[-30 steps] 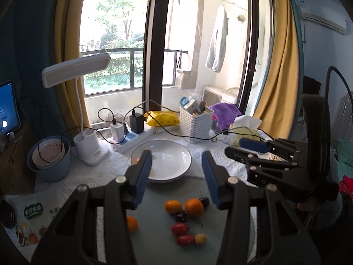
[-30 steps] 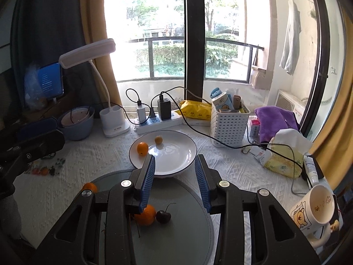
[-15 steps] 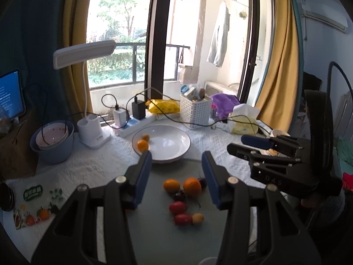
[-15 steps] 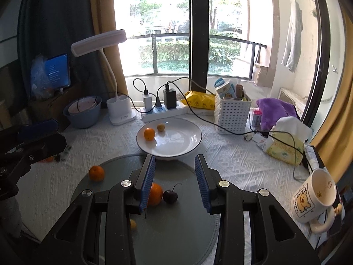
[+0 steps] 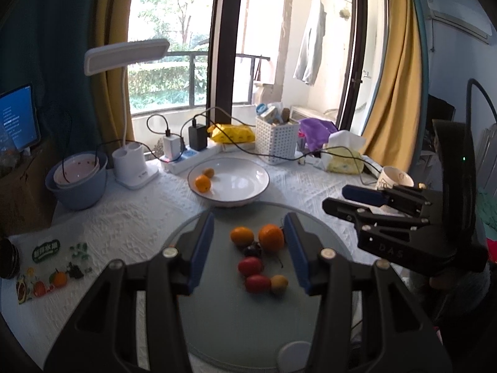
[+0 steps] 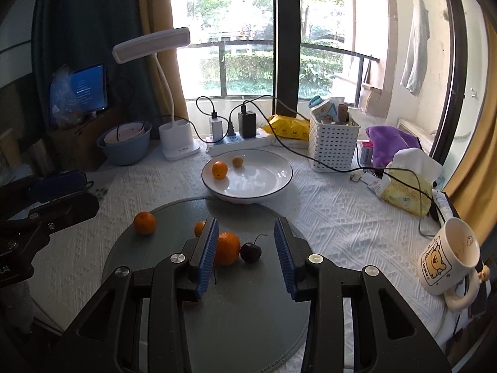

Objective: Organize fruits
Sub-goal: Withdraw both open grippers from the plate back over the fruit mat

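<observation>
Fruits [image 5: 257, 255] nearer, both tongs lowered, empty

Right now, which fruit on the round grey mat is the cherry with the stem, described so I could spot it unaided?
Start at the white plate, then drop to the round grey mat before it. Beside the large orange lies the cherry: small, near black, with a thin curved stem.

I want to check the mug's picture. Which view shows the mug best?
The right wrist view: the mug shows whole, with its bear print facing the camera. The left wrist view shows only its top, behind the right gripper.
</observation>
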The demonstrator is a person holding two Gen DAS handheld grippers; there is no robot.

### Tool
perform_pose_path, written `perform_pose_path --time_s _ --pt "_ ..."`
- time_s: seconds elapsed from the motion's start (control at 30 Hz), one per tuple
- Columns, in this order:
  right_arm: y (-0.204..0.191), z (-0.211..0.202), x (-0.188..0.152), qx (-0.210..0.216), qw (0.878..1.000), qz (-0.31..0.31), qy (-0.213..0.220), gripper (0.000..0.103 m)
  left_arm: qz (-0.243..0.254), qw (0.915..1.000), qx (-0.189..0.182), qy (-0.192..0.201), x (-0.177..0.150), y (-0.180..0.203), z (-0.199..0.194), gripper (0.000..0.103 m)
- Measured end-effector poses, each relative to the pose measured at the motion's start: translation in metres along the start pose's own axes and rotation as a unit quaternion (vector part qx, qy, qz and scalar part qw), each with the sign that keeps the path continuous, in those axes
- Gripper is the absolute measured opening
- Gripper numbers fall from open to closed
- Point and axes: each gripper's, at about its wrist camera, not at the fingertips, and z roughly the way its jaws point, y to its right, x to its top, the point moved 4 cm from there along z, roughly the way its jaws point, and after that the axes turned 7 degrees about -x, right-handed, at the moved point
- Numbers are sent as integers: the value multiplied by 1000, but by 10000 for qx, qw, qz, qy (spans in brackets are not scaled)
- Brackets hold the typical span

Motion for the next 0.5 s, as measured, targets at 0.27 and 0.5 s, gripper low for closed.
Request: perform_pose_path --time_s 0.27,0.5 --pt "-9 6 -19 101 9997 -78 -198 40 -252 9994 -7 -233 -26 -6 6 66" --pt "-19 19 -47 296 9982 -145 -504 40 -469 9969 104 -627 -55 -13 20 67"
